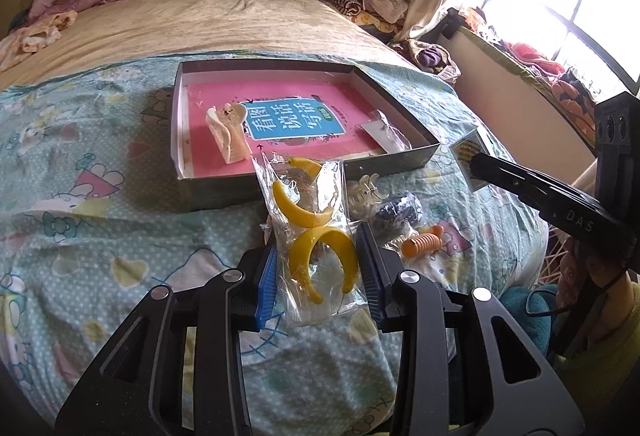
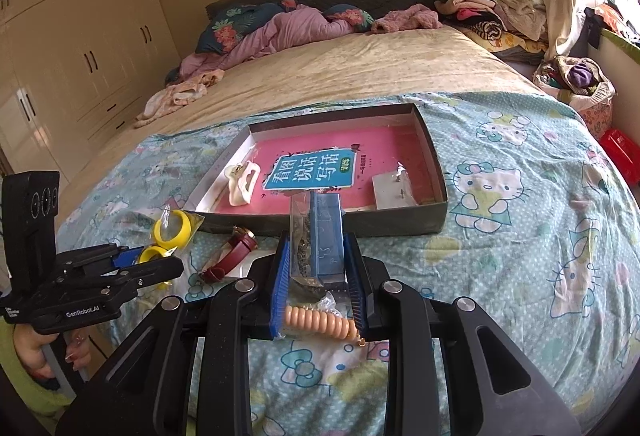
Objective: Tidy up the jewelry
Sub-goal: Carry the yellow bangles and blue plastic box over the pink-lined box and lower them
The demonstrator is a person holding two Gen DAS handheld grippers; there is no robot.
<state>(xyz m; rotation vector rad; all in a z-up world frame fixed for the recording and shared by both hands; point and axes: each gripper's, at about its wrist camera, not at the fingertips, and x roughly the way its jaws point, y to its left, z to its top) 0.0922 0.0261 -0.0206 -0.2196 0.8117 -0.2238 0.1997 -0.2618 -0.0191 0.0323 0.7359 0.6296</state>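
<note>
Grippers: left gripper (image 1: 316, 264) clamped on clear bag of yellow bangles (image 1: 310, 232); right gripper (image 2: 316, 272) clamped on packet with blue card (image 2: 318, 236). Dark shallow tray (image 2: 434, 172) just beyond, near wall close to both loads. Red-strap watch (image 2: 232, 252) between grippers. Far bedspread (image 2: 340, 68) open.

"GenRobot.AI" — left hand-held gripper (image 2: 150, 262)
</note>
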